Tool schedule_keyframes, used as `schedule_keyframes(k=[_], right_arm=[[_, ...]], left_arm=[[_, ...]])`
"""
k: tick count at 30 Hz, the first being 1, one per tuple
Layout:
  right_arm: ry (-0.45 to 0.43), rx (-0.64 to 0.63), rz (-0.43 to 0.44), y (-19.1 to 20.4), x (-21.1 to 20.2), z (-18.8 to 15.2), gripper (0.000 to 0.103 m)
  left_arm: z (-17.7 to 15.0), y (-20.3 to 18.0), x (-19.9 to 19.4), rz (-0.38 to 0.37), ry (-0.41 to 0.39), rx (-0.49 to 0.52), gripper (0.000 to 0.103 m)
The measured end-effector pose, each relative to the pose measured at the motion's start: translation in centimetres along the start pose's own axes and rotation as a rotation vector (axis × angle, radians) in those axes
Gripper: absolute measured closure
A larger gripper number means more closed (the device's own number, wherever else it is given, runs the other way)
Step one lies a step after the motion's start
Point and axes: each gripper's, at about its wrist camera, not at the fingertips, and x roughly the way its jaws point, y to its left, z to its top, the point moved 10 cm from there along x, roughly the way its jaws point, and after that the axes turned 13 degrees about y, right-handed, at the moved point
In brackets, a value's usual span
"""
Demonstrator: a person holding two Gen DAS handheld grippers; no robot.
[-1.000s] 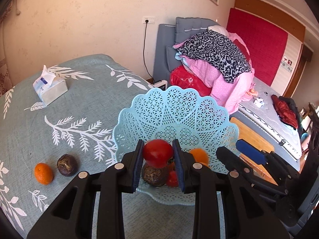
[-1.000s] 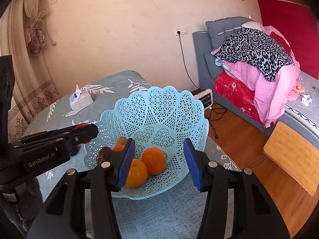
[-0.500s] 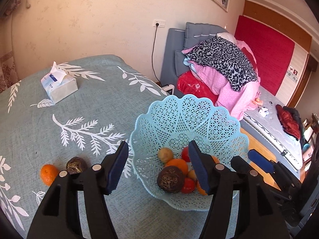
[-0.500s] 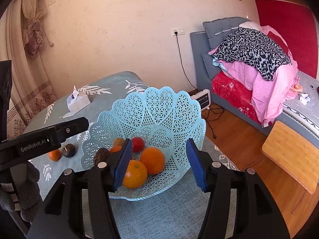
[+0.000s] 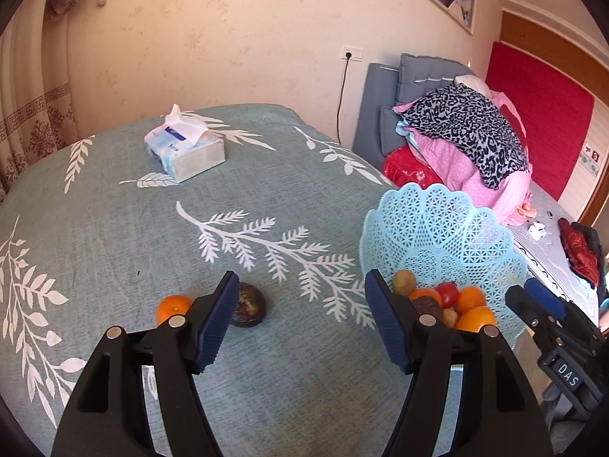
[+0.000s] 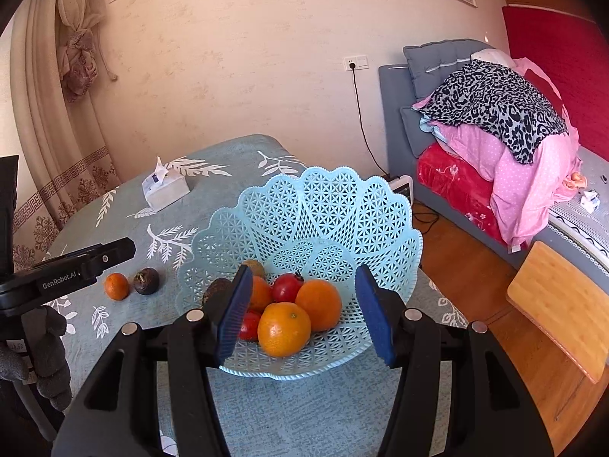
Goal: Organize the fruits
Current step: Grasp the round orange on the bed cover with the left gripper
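A light blue lattice basket (image 6: 331,209) stands on the teal tablecloth and holds several fruits, among them oranges (image 6: 283,329) and a red tomato (image 6: 286,287). It also shows in the left wrist view (image 5: 449,228). A small orange (image 5: 173,307) and a dark brown fruit (image 5: 248,304) lie on the cloth left of the basket, seen too in the right wrist view (image 6: 117,286) (image 6: 146,281). My left gripper (image 5: 300,323) is open and empty above the cloth, the dark fruit beside its left finger. My right gripper (image 6: 302,316) is open and empty in front of the basket.
A tissue box (image 5: 184,150) sits at the far side of the table. The table's right edge drops to a wooden floor (image 6: 468,266). A bed with piled bedding (image 6: 495,114) and a wooden stool (image 6: 563,304) stand to the right.
My left gripper opened and let the red tomato go into the basket, then swung left towards the two fruits on the cloth. The right gripper stayed open before the basket.
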Motion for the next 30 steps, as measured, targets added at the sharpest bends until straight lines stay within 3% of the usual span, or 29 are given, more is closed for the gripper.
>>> schedule_keyframes(k=[14, 22, 28, 30], right_arm=[[0.016, -0.097, 0.045, 4.5, 0.4, -0.2, 0.045], [0.027, -0.148, 0.082, 7.3, 0.6, -0.5, 0.040], [0.051, -0.183, 0.111, 9.6, 1.3, -0.9, 0.040], [0.054, -0.199, 0.123, 10.4, 1.4, -1.0, 0.040]], left_arm=[[-3.2, 7.8, 2.6, 0.078, 0.085, -0.146, 0.035], [-3.3, 10.1, 4.5, 0.137, 0.131, -0.162, 0.035], [-3.8, 10.3, 5.9, 0.125, 0.166, -0.152, 0.046], [-3.7, 10.1, 6.0, 0.113, 0.163, -0.143, 0.056]])
